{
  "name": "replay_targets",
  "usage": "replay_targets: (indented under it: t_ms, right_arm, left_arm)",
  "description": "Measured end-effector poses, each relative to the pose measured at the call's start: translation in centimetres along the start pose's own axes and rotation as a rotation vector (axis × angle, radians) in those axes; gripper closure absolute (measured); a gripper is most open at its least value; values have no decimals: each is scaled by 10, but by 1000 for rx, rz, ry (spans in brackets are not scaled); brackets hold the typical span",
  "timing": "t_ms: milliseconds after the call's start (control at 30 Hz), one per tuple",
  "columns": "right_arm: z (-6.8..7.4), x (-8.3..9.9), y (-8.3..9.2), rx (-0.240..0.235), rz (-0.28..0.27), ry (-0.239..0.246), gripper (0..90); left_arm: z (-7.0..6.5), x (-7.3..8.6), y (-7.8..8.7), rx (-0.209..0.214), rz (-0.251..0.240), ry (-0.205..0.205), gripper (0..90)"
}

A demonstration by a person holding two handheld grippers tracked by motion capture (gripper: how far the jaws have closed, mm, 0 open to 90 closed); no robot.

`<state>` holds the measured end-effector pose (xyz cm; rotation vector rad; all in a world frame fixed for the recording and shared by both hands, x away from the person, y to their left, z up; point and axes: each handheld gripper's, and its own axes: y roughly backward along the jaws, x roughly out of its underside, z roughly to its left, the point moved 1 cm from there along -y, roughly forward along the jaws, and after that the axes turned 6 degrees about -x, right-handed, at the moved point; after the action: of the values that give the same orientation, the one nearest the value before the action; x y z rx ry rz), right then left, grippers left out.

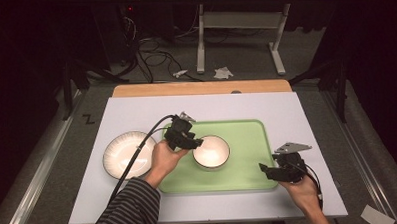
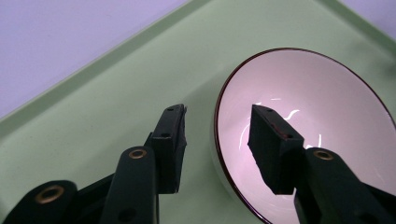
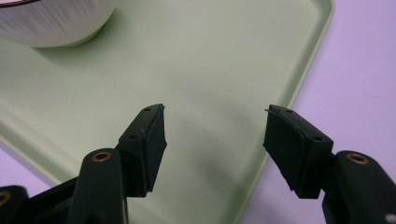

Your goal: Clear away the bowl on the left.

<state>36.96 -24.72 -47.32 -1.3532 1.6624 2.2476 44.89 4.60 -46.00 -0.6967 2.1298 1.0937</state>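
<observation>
Your left gripper (image 2: 217, 123) is released, jaws straddling the bowl's (image 1: 211, 151) left rim; bowl sits mid-tray (image 1: 249, 178). Right gripper (image 1: 268, 168), also unclenched, waits at the tray's near-right corner.

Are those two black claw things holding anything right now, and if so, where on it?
Nothing is held. The left gripper stands open astride the bowl's rim, pads clear of it. The right gripper is open above the green tray.
</observation>
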Motion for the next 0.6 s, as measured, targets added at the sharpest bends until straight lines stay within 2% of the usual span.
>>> replay_targets:
  t_ms: [67, 300, 600]
  right_arm:
    - [-1, -1, -1, 0, 3, -2, 404]
    - [0, -2, -3, -12, 2, -1, 404]
    - [-1, -3, -5, -25, 11, -6, 404]
  left_arm:
    - [1, -1, 2, -1, 3, -10, 563]
    - [1, -3, 13, 10, -20, 7, 557]
    - [5, -8, 26, 14, -34, -2, 547]
